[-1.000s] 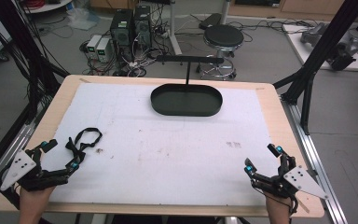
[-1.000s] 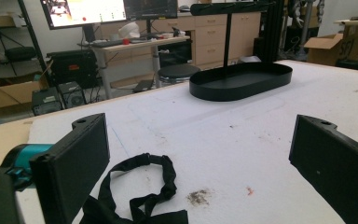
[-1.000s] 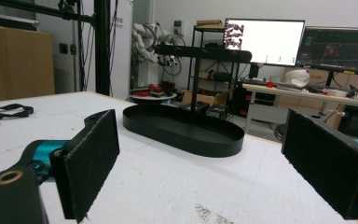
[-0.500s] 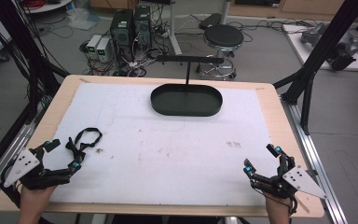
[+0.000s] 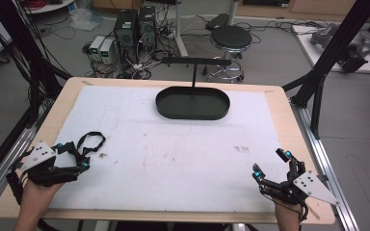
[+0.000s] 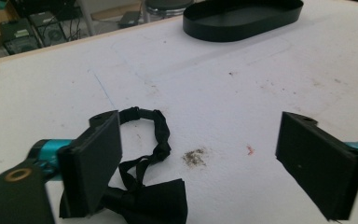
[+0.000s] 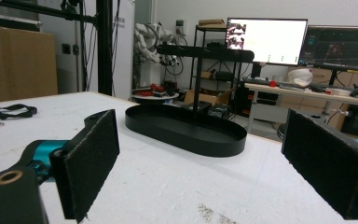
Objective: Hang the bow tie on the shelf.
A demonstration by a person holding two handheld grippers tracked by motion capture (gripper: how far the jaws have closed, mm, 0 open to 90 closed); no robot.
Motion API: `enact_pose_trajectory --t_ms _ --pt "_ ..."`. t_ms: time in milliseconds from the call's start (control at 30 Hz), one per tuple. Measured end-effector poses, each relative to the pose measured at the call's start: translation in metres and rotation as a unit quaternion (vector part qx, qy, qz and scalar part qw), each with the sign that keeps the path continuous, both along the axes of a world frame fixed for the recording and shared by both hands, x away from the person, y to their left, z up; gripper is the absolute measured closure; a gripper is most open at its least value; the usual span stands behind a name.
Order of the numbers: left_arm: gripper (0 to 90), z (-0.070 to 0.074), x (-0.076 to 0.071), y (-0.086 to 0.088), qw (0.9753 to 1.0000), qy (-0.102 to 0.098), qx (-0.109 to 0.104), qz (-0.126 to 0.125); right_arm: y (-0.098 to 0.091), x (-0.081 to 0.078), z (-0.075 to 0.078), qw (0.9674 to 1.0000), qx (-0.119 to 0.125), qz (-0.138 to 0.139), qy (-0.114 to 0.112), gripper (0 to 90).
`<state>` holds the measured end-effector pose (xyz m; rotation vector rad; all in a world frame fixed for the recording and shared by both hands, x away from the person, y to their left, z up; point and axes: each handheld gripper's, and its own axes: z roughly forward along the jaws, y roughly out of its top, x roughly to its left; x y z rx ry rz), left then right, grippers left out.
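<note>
The left gripper had just begun closing its wide fingers beside the bow tie on the counter, gripping nothing yet; the right gripper stood open, empty.

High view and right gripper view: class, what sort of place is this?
Probably a lab or workshop: computer towers with cables on the floor, monitors on desks, and a black frame around the table.
</note>
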<state>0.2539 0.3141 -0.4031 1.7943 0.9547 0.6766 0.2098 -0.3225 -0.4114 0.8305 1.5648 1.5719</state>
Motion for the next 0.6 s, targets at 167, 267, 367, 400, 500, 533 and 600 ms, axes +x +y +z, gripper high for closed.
enact_pose_trajectory --t_ms 167,267,367,400,500,533,600 --pt "20.6 0.003 0.015 -0.016 0.9987 0.024 0.043 0.011 0.002 0.002 -0.001 1.0000 -0.002 0.002 0.002 10.2" --pt "21.9 0.002 0.025 -0.022 0.9964 0.042 0.072 0.017 0.002 0.002 -0.002 1.0000 -0.003 0.004 0.002 10.2" --pt "23.5 0.000 0.035 -0.027 0.9940 0.056 0.091 0.022 0.002 0.003 -0.002 1.0000 -0.004 0.004 0.001 10.2" --pt "25.0 0.000 0.038 -0.027 0.9930 0.060 0.100 0.020 0.002 0.003 -0.002 1.0000 -0.002 0.003 0.003 10.2" --pt "29.4 -0.004 0.046 -0.030 0.9905 0.068 0.117 0.025 0.002 0.003 -0.003 1.0000 -0.001 0.003 0.007 10.2" --pt "30.7 -0.006 0.048 -0.031 0.9894 0.072 0.123 0.026 0.002 0.003 -0.004 1.0000 -0.001 0.003 0.006 10.2" --pt "32.9 -0.010 0.053 -0.032 0.9876 0.083 0.130 0.030 0.002 0.004 -0.004 1.0000 -0.002 0.005 0.005 10.2"
